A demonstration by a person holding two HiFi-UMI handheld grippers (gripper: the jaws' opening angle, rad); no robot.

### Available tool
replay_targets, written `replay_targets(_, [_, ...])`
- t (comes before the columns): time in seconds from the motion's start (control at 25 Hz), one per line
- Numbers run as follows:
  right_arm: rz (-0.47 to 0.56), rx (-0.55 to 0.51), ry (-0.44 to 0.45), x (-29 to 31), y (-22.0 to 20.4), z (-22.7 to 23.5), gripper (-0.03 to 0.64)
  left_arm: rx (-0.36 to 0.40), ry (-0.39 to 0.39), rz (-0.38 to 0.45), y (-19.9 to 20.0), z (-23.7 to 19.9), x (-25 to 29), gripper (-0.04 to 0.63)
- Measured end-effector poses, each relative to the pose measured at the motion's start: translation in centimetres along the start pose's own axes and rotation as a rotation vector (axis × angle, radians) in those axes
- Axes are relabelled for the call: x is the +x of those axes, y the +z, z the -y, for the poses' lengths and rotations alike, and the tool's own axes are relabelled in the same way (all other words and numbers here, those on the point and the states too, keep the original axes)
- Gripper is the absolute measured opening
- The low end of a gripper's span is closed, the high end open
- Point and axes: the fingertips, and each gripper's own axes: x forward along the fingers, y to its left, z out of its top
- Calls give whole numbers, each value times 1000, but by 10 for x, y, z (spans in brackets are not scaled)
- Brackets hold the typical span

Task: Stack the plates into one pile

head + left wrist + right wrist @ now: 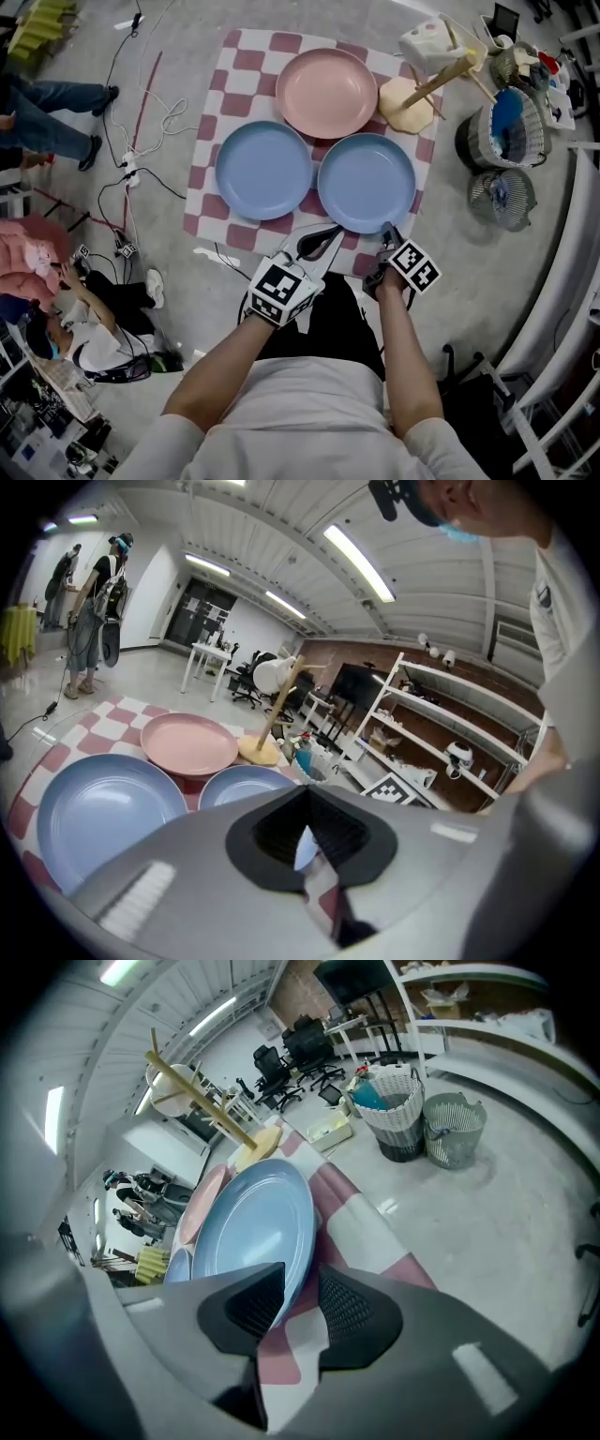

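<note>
Three plates lie side by side on a pink-and-white checkered mat [208,202]: a pink plate [326,92] at the far side, a blue plate [263,170] at the left and a second blue plate [366,183] at the right. My right gripper [386,234] is at the near rim of the right blue plate [253,1222]. It [298,1302] is open, with the jaws astride that rim and mat showing in the gap. My left gripper [330,234] hovers over the mat's near edge between the two blue plates. It [305,841] is shut, with nothing held.
A wooden mug stand [412,98] with a white mug stands at the mat's far right corner. Two wire baskets [506,127] [502,199] sit on the floor to the right, beside a white rail. Cables [141,122] and people [47,112] are at the left.
</note>
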Motion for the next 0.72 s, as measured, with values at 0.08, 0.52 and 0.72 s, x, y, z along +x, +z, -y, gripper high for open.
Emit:
replay_targets(0.08, [-9, 21, -14, 5, 1, 4, 94, -4, 2, -7, -2, -3, 1, 6])
replay_targets(0.52, [-17, 122, 10, 4, 18, 3, 34, -31, 35, 11, 6, -18, -11, 6])
replay_targets(0.72, [-8, 106, 33, -14, 33, -6, 34, -38, 53, 33, 13, -21, -17, 6])
